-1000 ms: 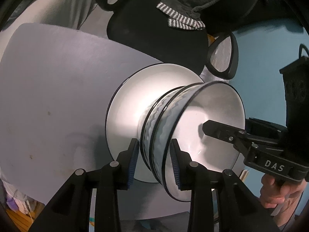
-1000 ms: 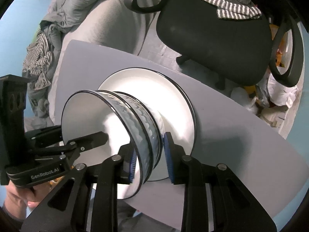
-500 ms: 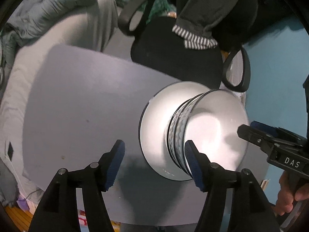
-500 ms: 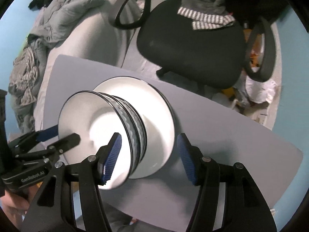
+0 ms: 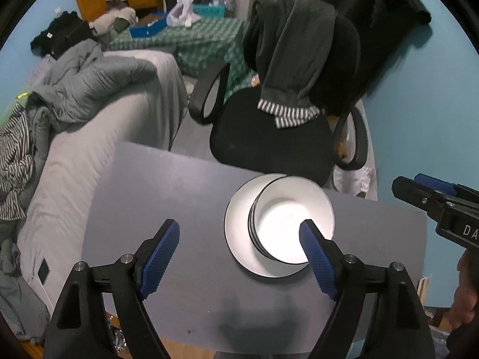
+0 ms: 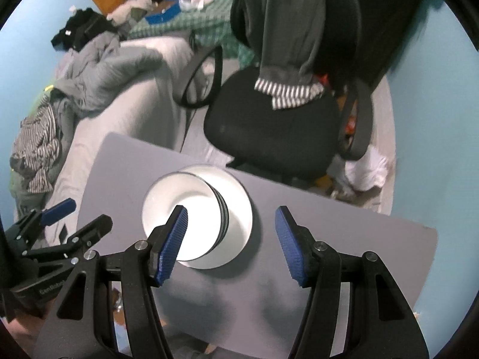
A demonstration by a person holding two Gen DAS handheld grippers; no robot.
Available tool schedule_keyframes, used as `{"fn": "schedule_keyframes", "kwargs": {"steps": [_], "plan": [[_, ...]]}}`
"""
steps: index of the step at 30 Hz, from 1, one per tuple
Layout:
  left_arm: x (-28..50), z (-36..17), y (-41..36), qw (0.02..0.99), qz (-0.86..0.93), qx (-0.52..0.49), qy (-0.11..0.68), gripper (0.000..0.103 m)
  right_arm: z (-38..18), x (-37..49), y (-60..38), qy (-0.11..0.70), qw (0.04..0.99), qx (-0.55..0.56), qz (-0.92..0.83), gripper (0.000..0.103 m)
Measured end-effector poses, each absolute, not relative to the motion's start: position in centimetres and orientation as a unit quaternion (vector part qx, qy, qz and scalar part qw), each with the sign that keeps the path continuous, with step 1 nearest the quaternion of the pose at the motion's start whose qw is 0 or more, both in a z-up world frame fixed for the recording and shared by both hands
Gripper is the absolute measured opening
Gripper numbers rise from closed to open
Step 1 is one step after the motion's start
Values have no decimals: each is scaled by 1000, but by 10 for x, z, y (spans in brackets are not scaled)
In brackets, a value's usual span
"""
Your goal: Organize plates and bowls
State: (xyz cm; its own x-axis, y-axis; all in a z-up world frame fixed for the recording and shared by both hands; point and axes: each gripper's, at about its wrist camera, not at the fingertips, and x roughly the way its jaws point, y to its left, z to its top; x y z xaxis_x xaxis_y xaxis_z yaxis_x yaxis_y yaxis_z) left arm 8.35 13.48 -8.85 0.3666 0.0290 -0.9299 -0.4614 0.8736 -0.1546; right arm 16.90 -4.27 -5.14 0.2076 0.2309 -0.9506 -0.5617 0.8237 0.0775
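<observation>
Looks like we're in somebody's lived-in bedroom: light blue walls, a grey-sheeted bed (image 5: 98,149) piled with a puffy grey jacket (image 5: 89,86) and striped clothes, a black swivel office chair (image 5: 269,140) with a dark garment draped over it, a green checked cloth (image 5: 206,39), and a small grey table (image 5: 179,209).

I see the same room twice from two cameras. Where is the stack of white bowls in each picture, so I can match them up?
Left wrist view: the stacked bowls sit right of centre on the white plate, just ahead of the right-hand blue pad.
Right wrist view: the stacked bowls sit left of centre, behind the left-hand blue pad.
Shared landmark: the black office chair stands just beyond the grey table's far edge in both.
</observation>
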Motion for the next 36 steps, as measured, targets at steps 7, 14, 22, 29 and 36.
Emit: {"fn": "schedule_keyframes", "kwargs": {"steps": [7, 14, 22, 29, 36], "plan": [[76, -45, 124, 831, 140, -182, 506, 86, -8, 151, -50, 522, 799, -147, 260, 60], [59, -6, 118, 850, 152, -170, 474, 88, 24, 134, -58, 492, 824, -126, 253, 60], [47, 17, 112, 866, 152, -161, 449, 88, 48, 116, -62, 461, 843, -125, 248, 60], [43, 15, 109, 861, 145, -178, 453, 88, 52, 107, -61, 452, 847, -133, 247, 60], [34, 17, 107, 859, 149, -189, 452, 88, 52, 98, -64, 456, 844, -134, 249, 60]]}}
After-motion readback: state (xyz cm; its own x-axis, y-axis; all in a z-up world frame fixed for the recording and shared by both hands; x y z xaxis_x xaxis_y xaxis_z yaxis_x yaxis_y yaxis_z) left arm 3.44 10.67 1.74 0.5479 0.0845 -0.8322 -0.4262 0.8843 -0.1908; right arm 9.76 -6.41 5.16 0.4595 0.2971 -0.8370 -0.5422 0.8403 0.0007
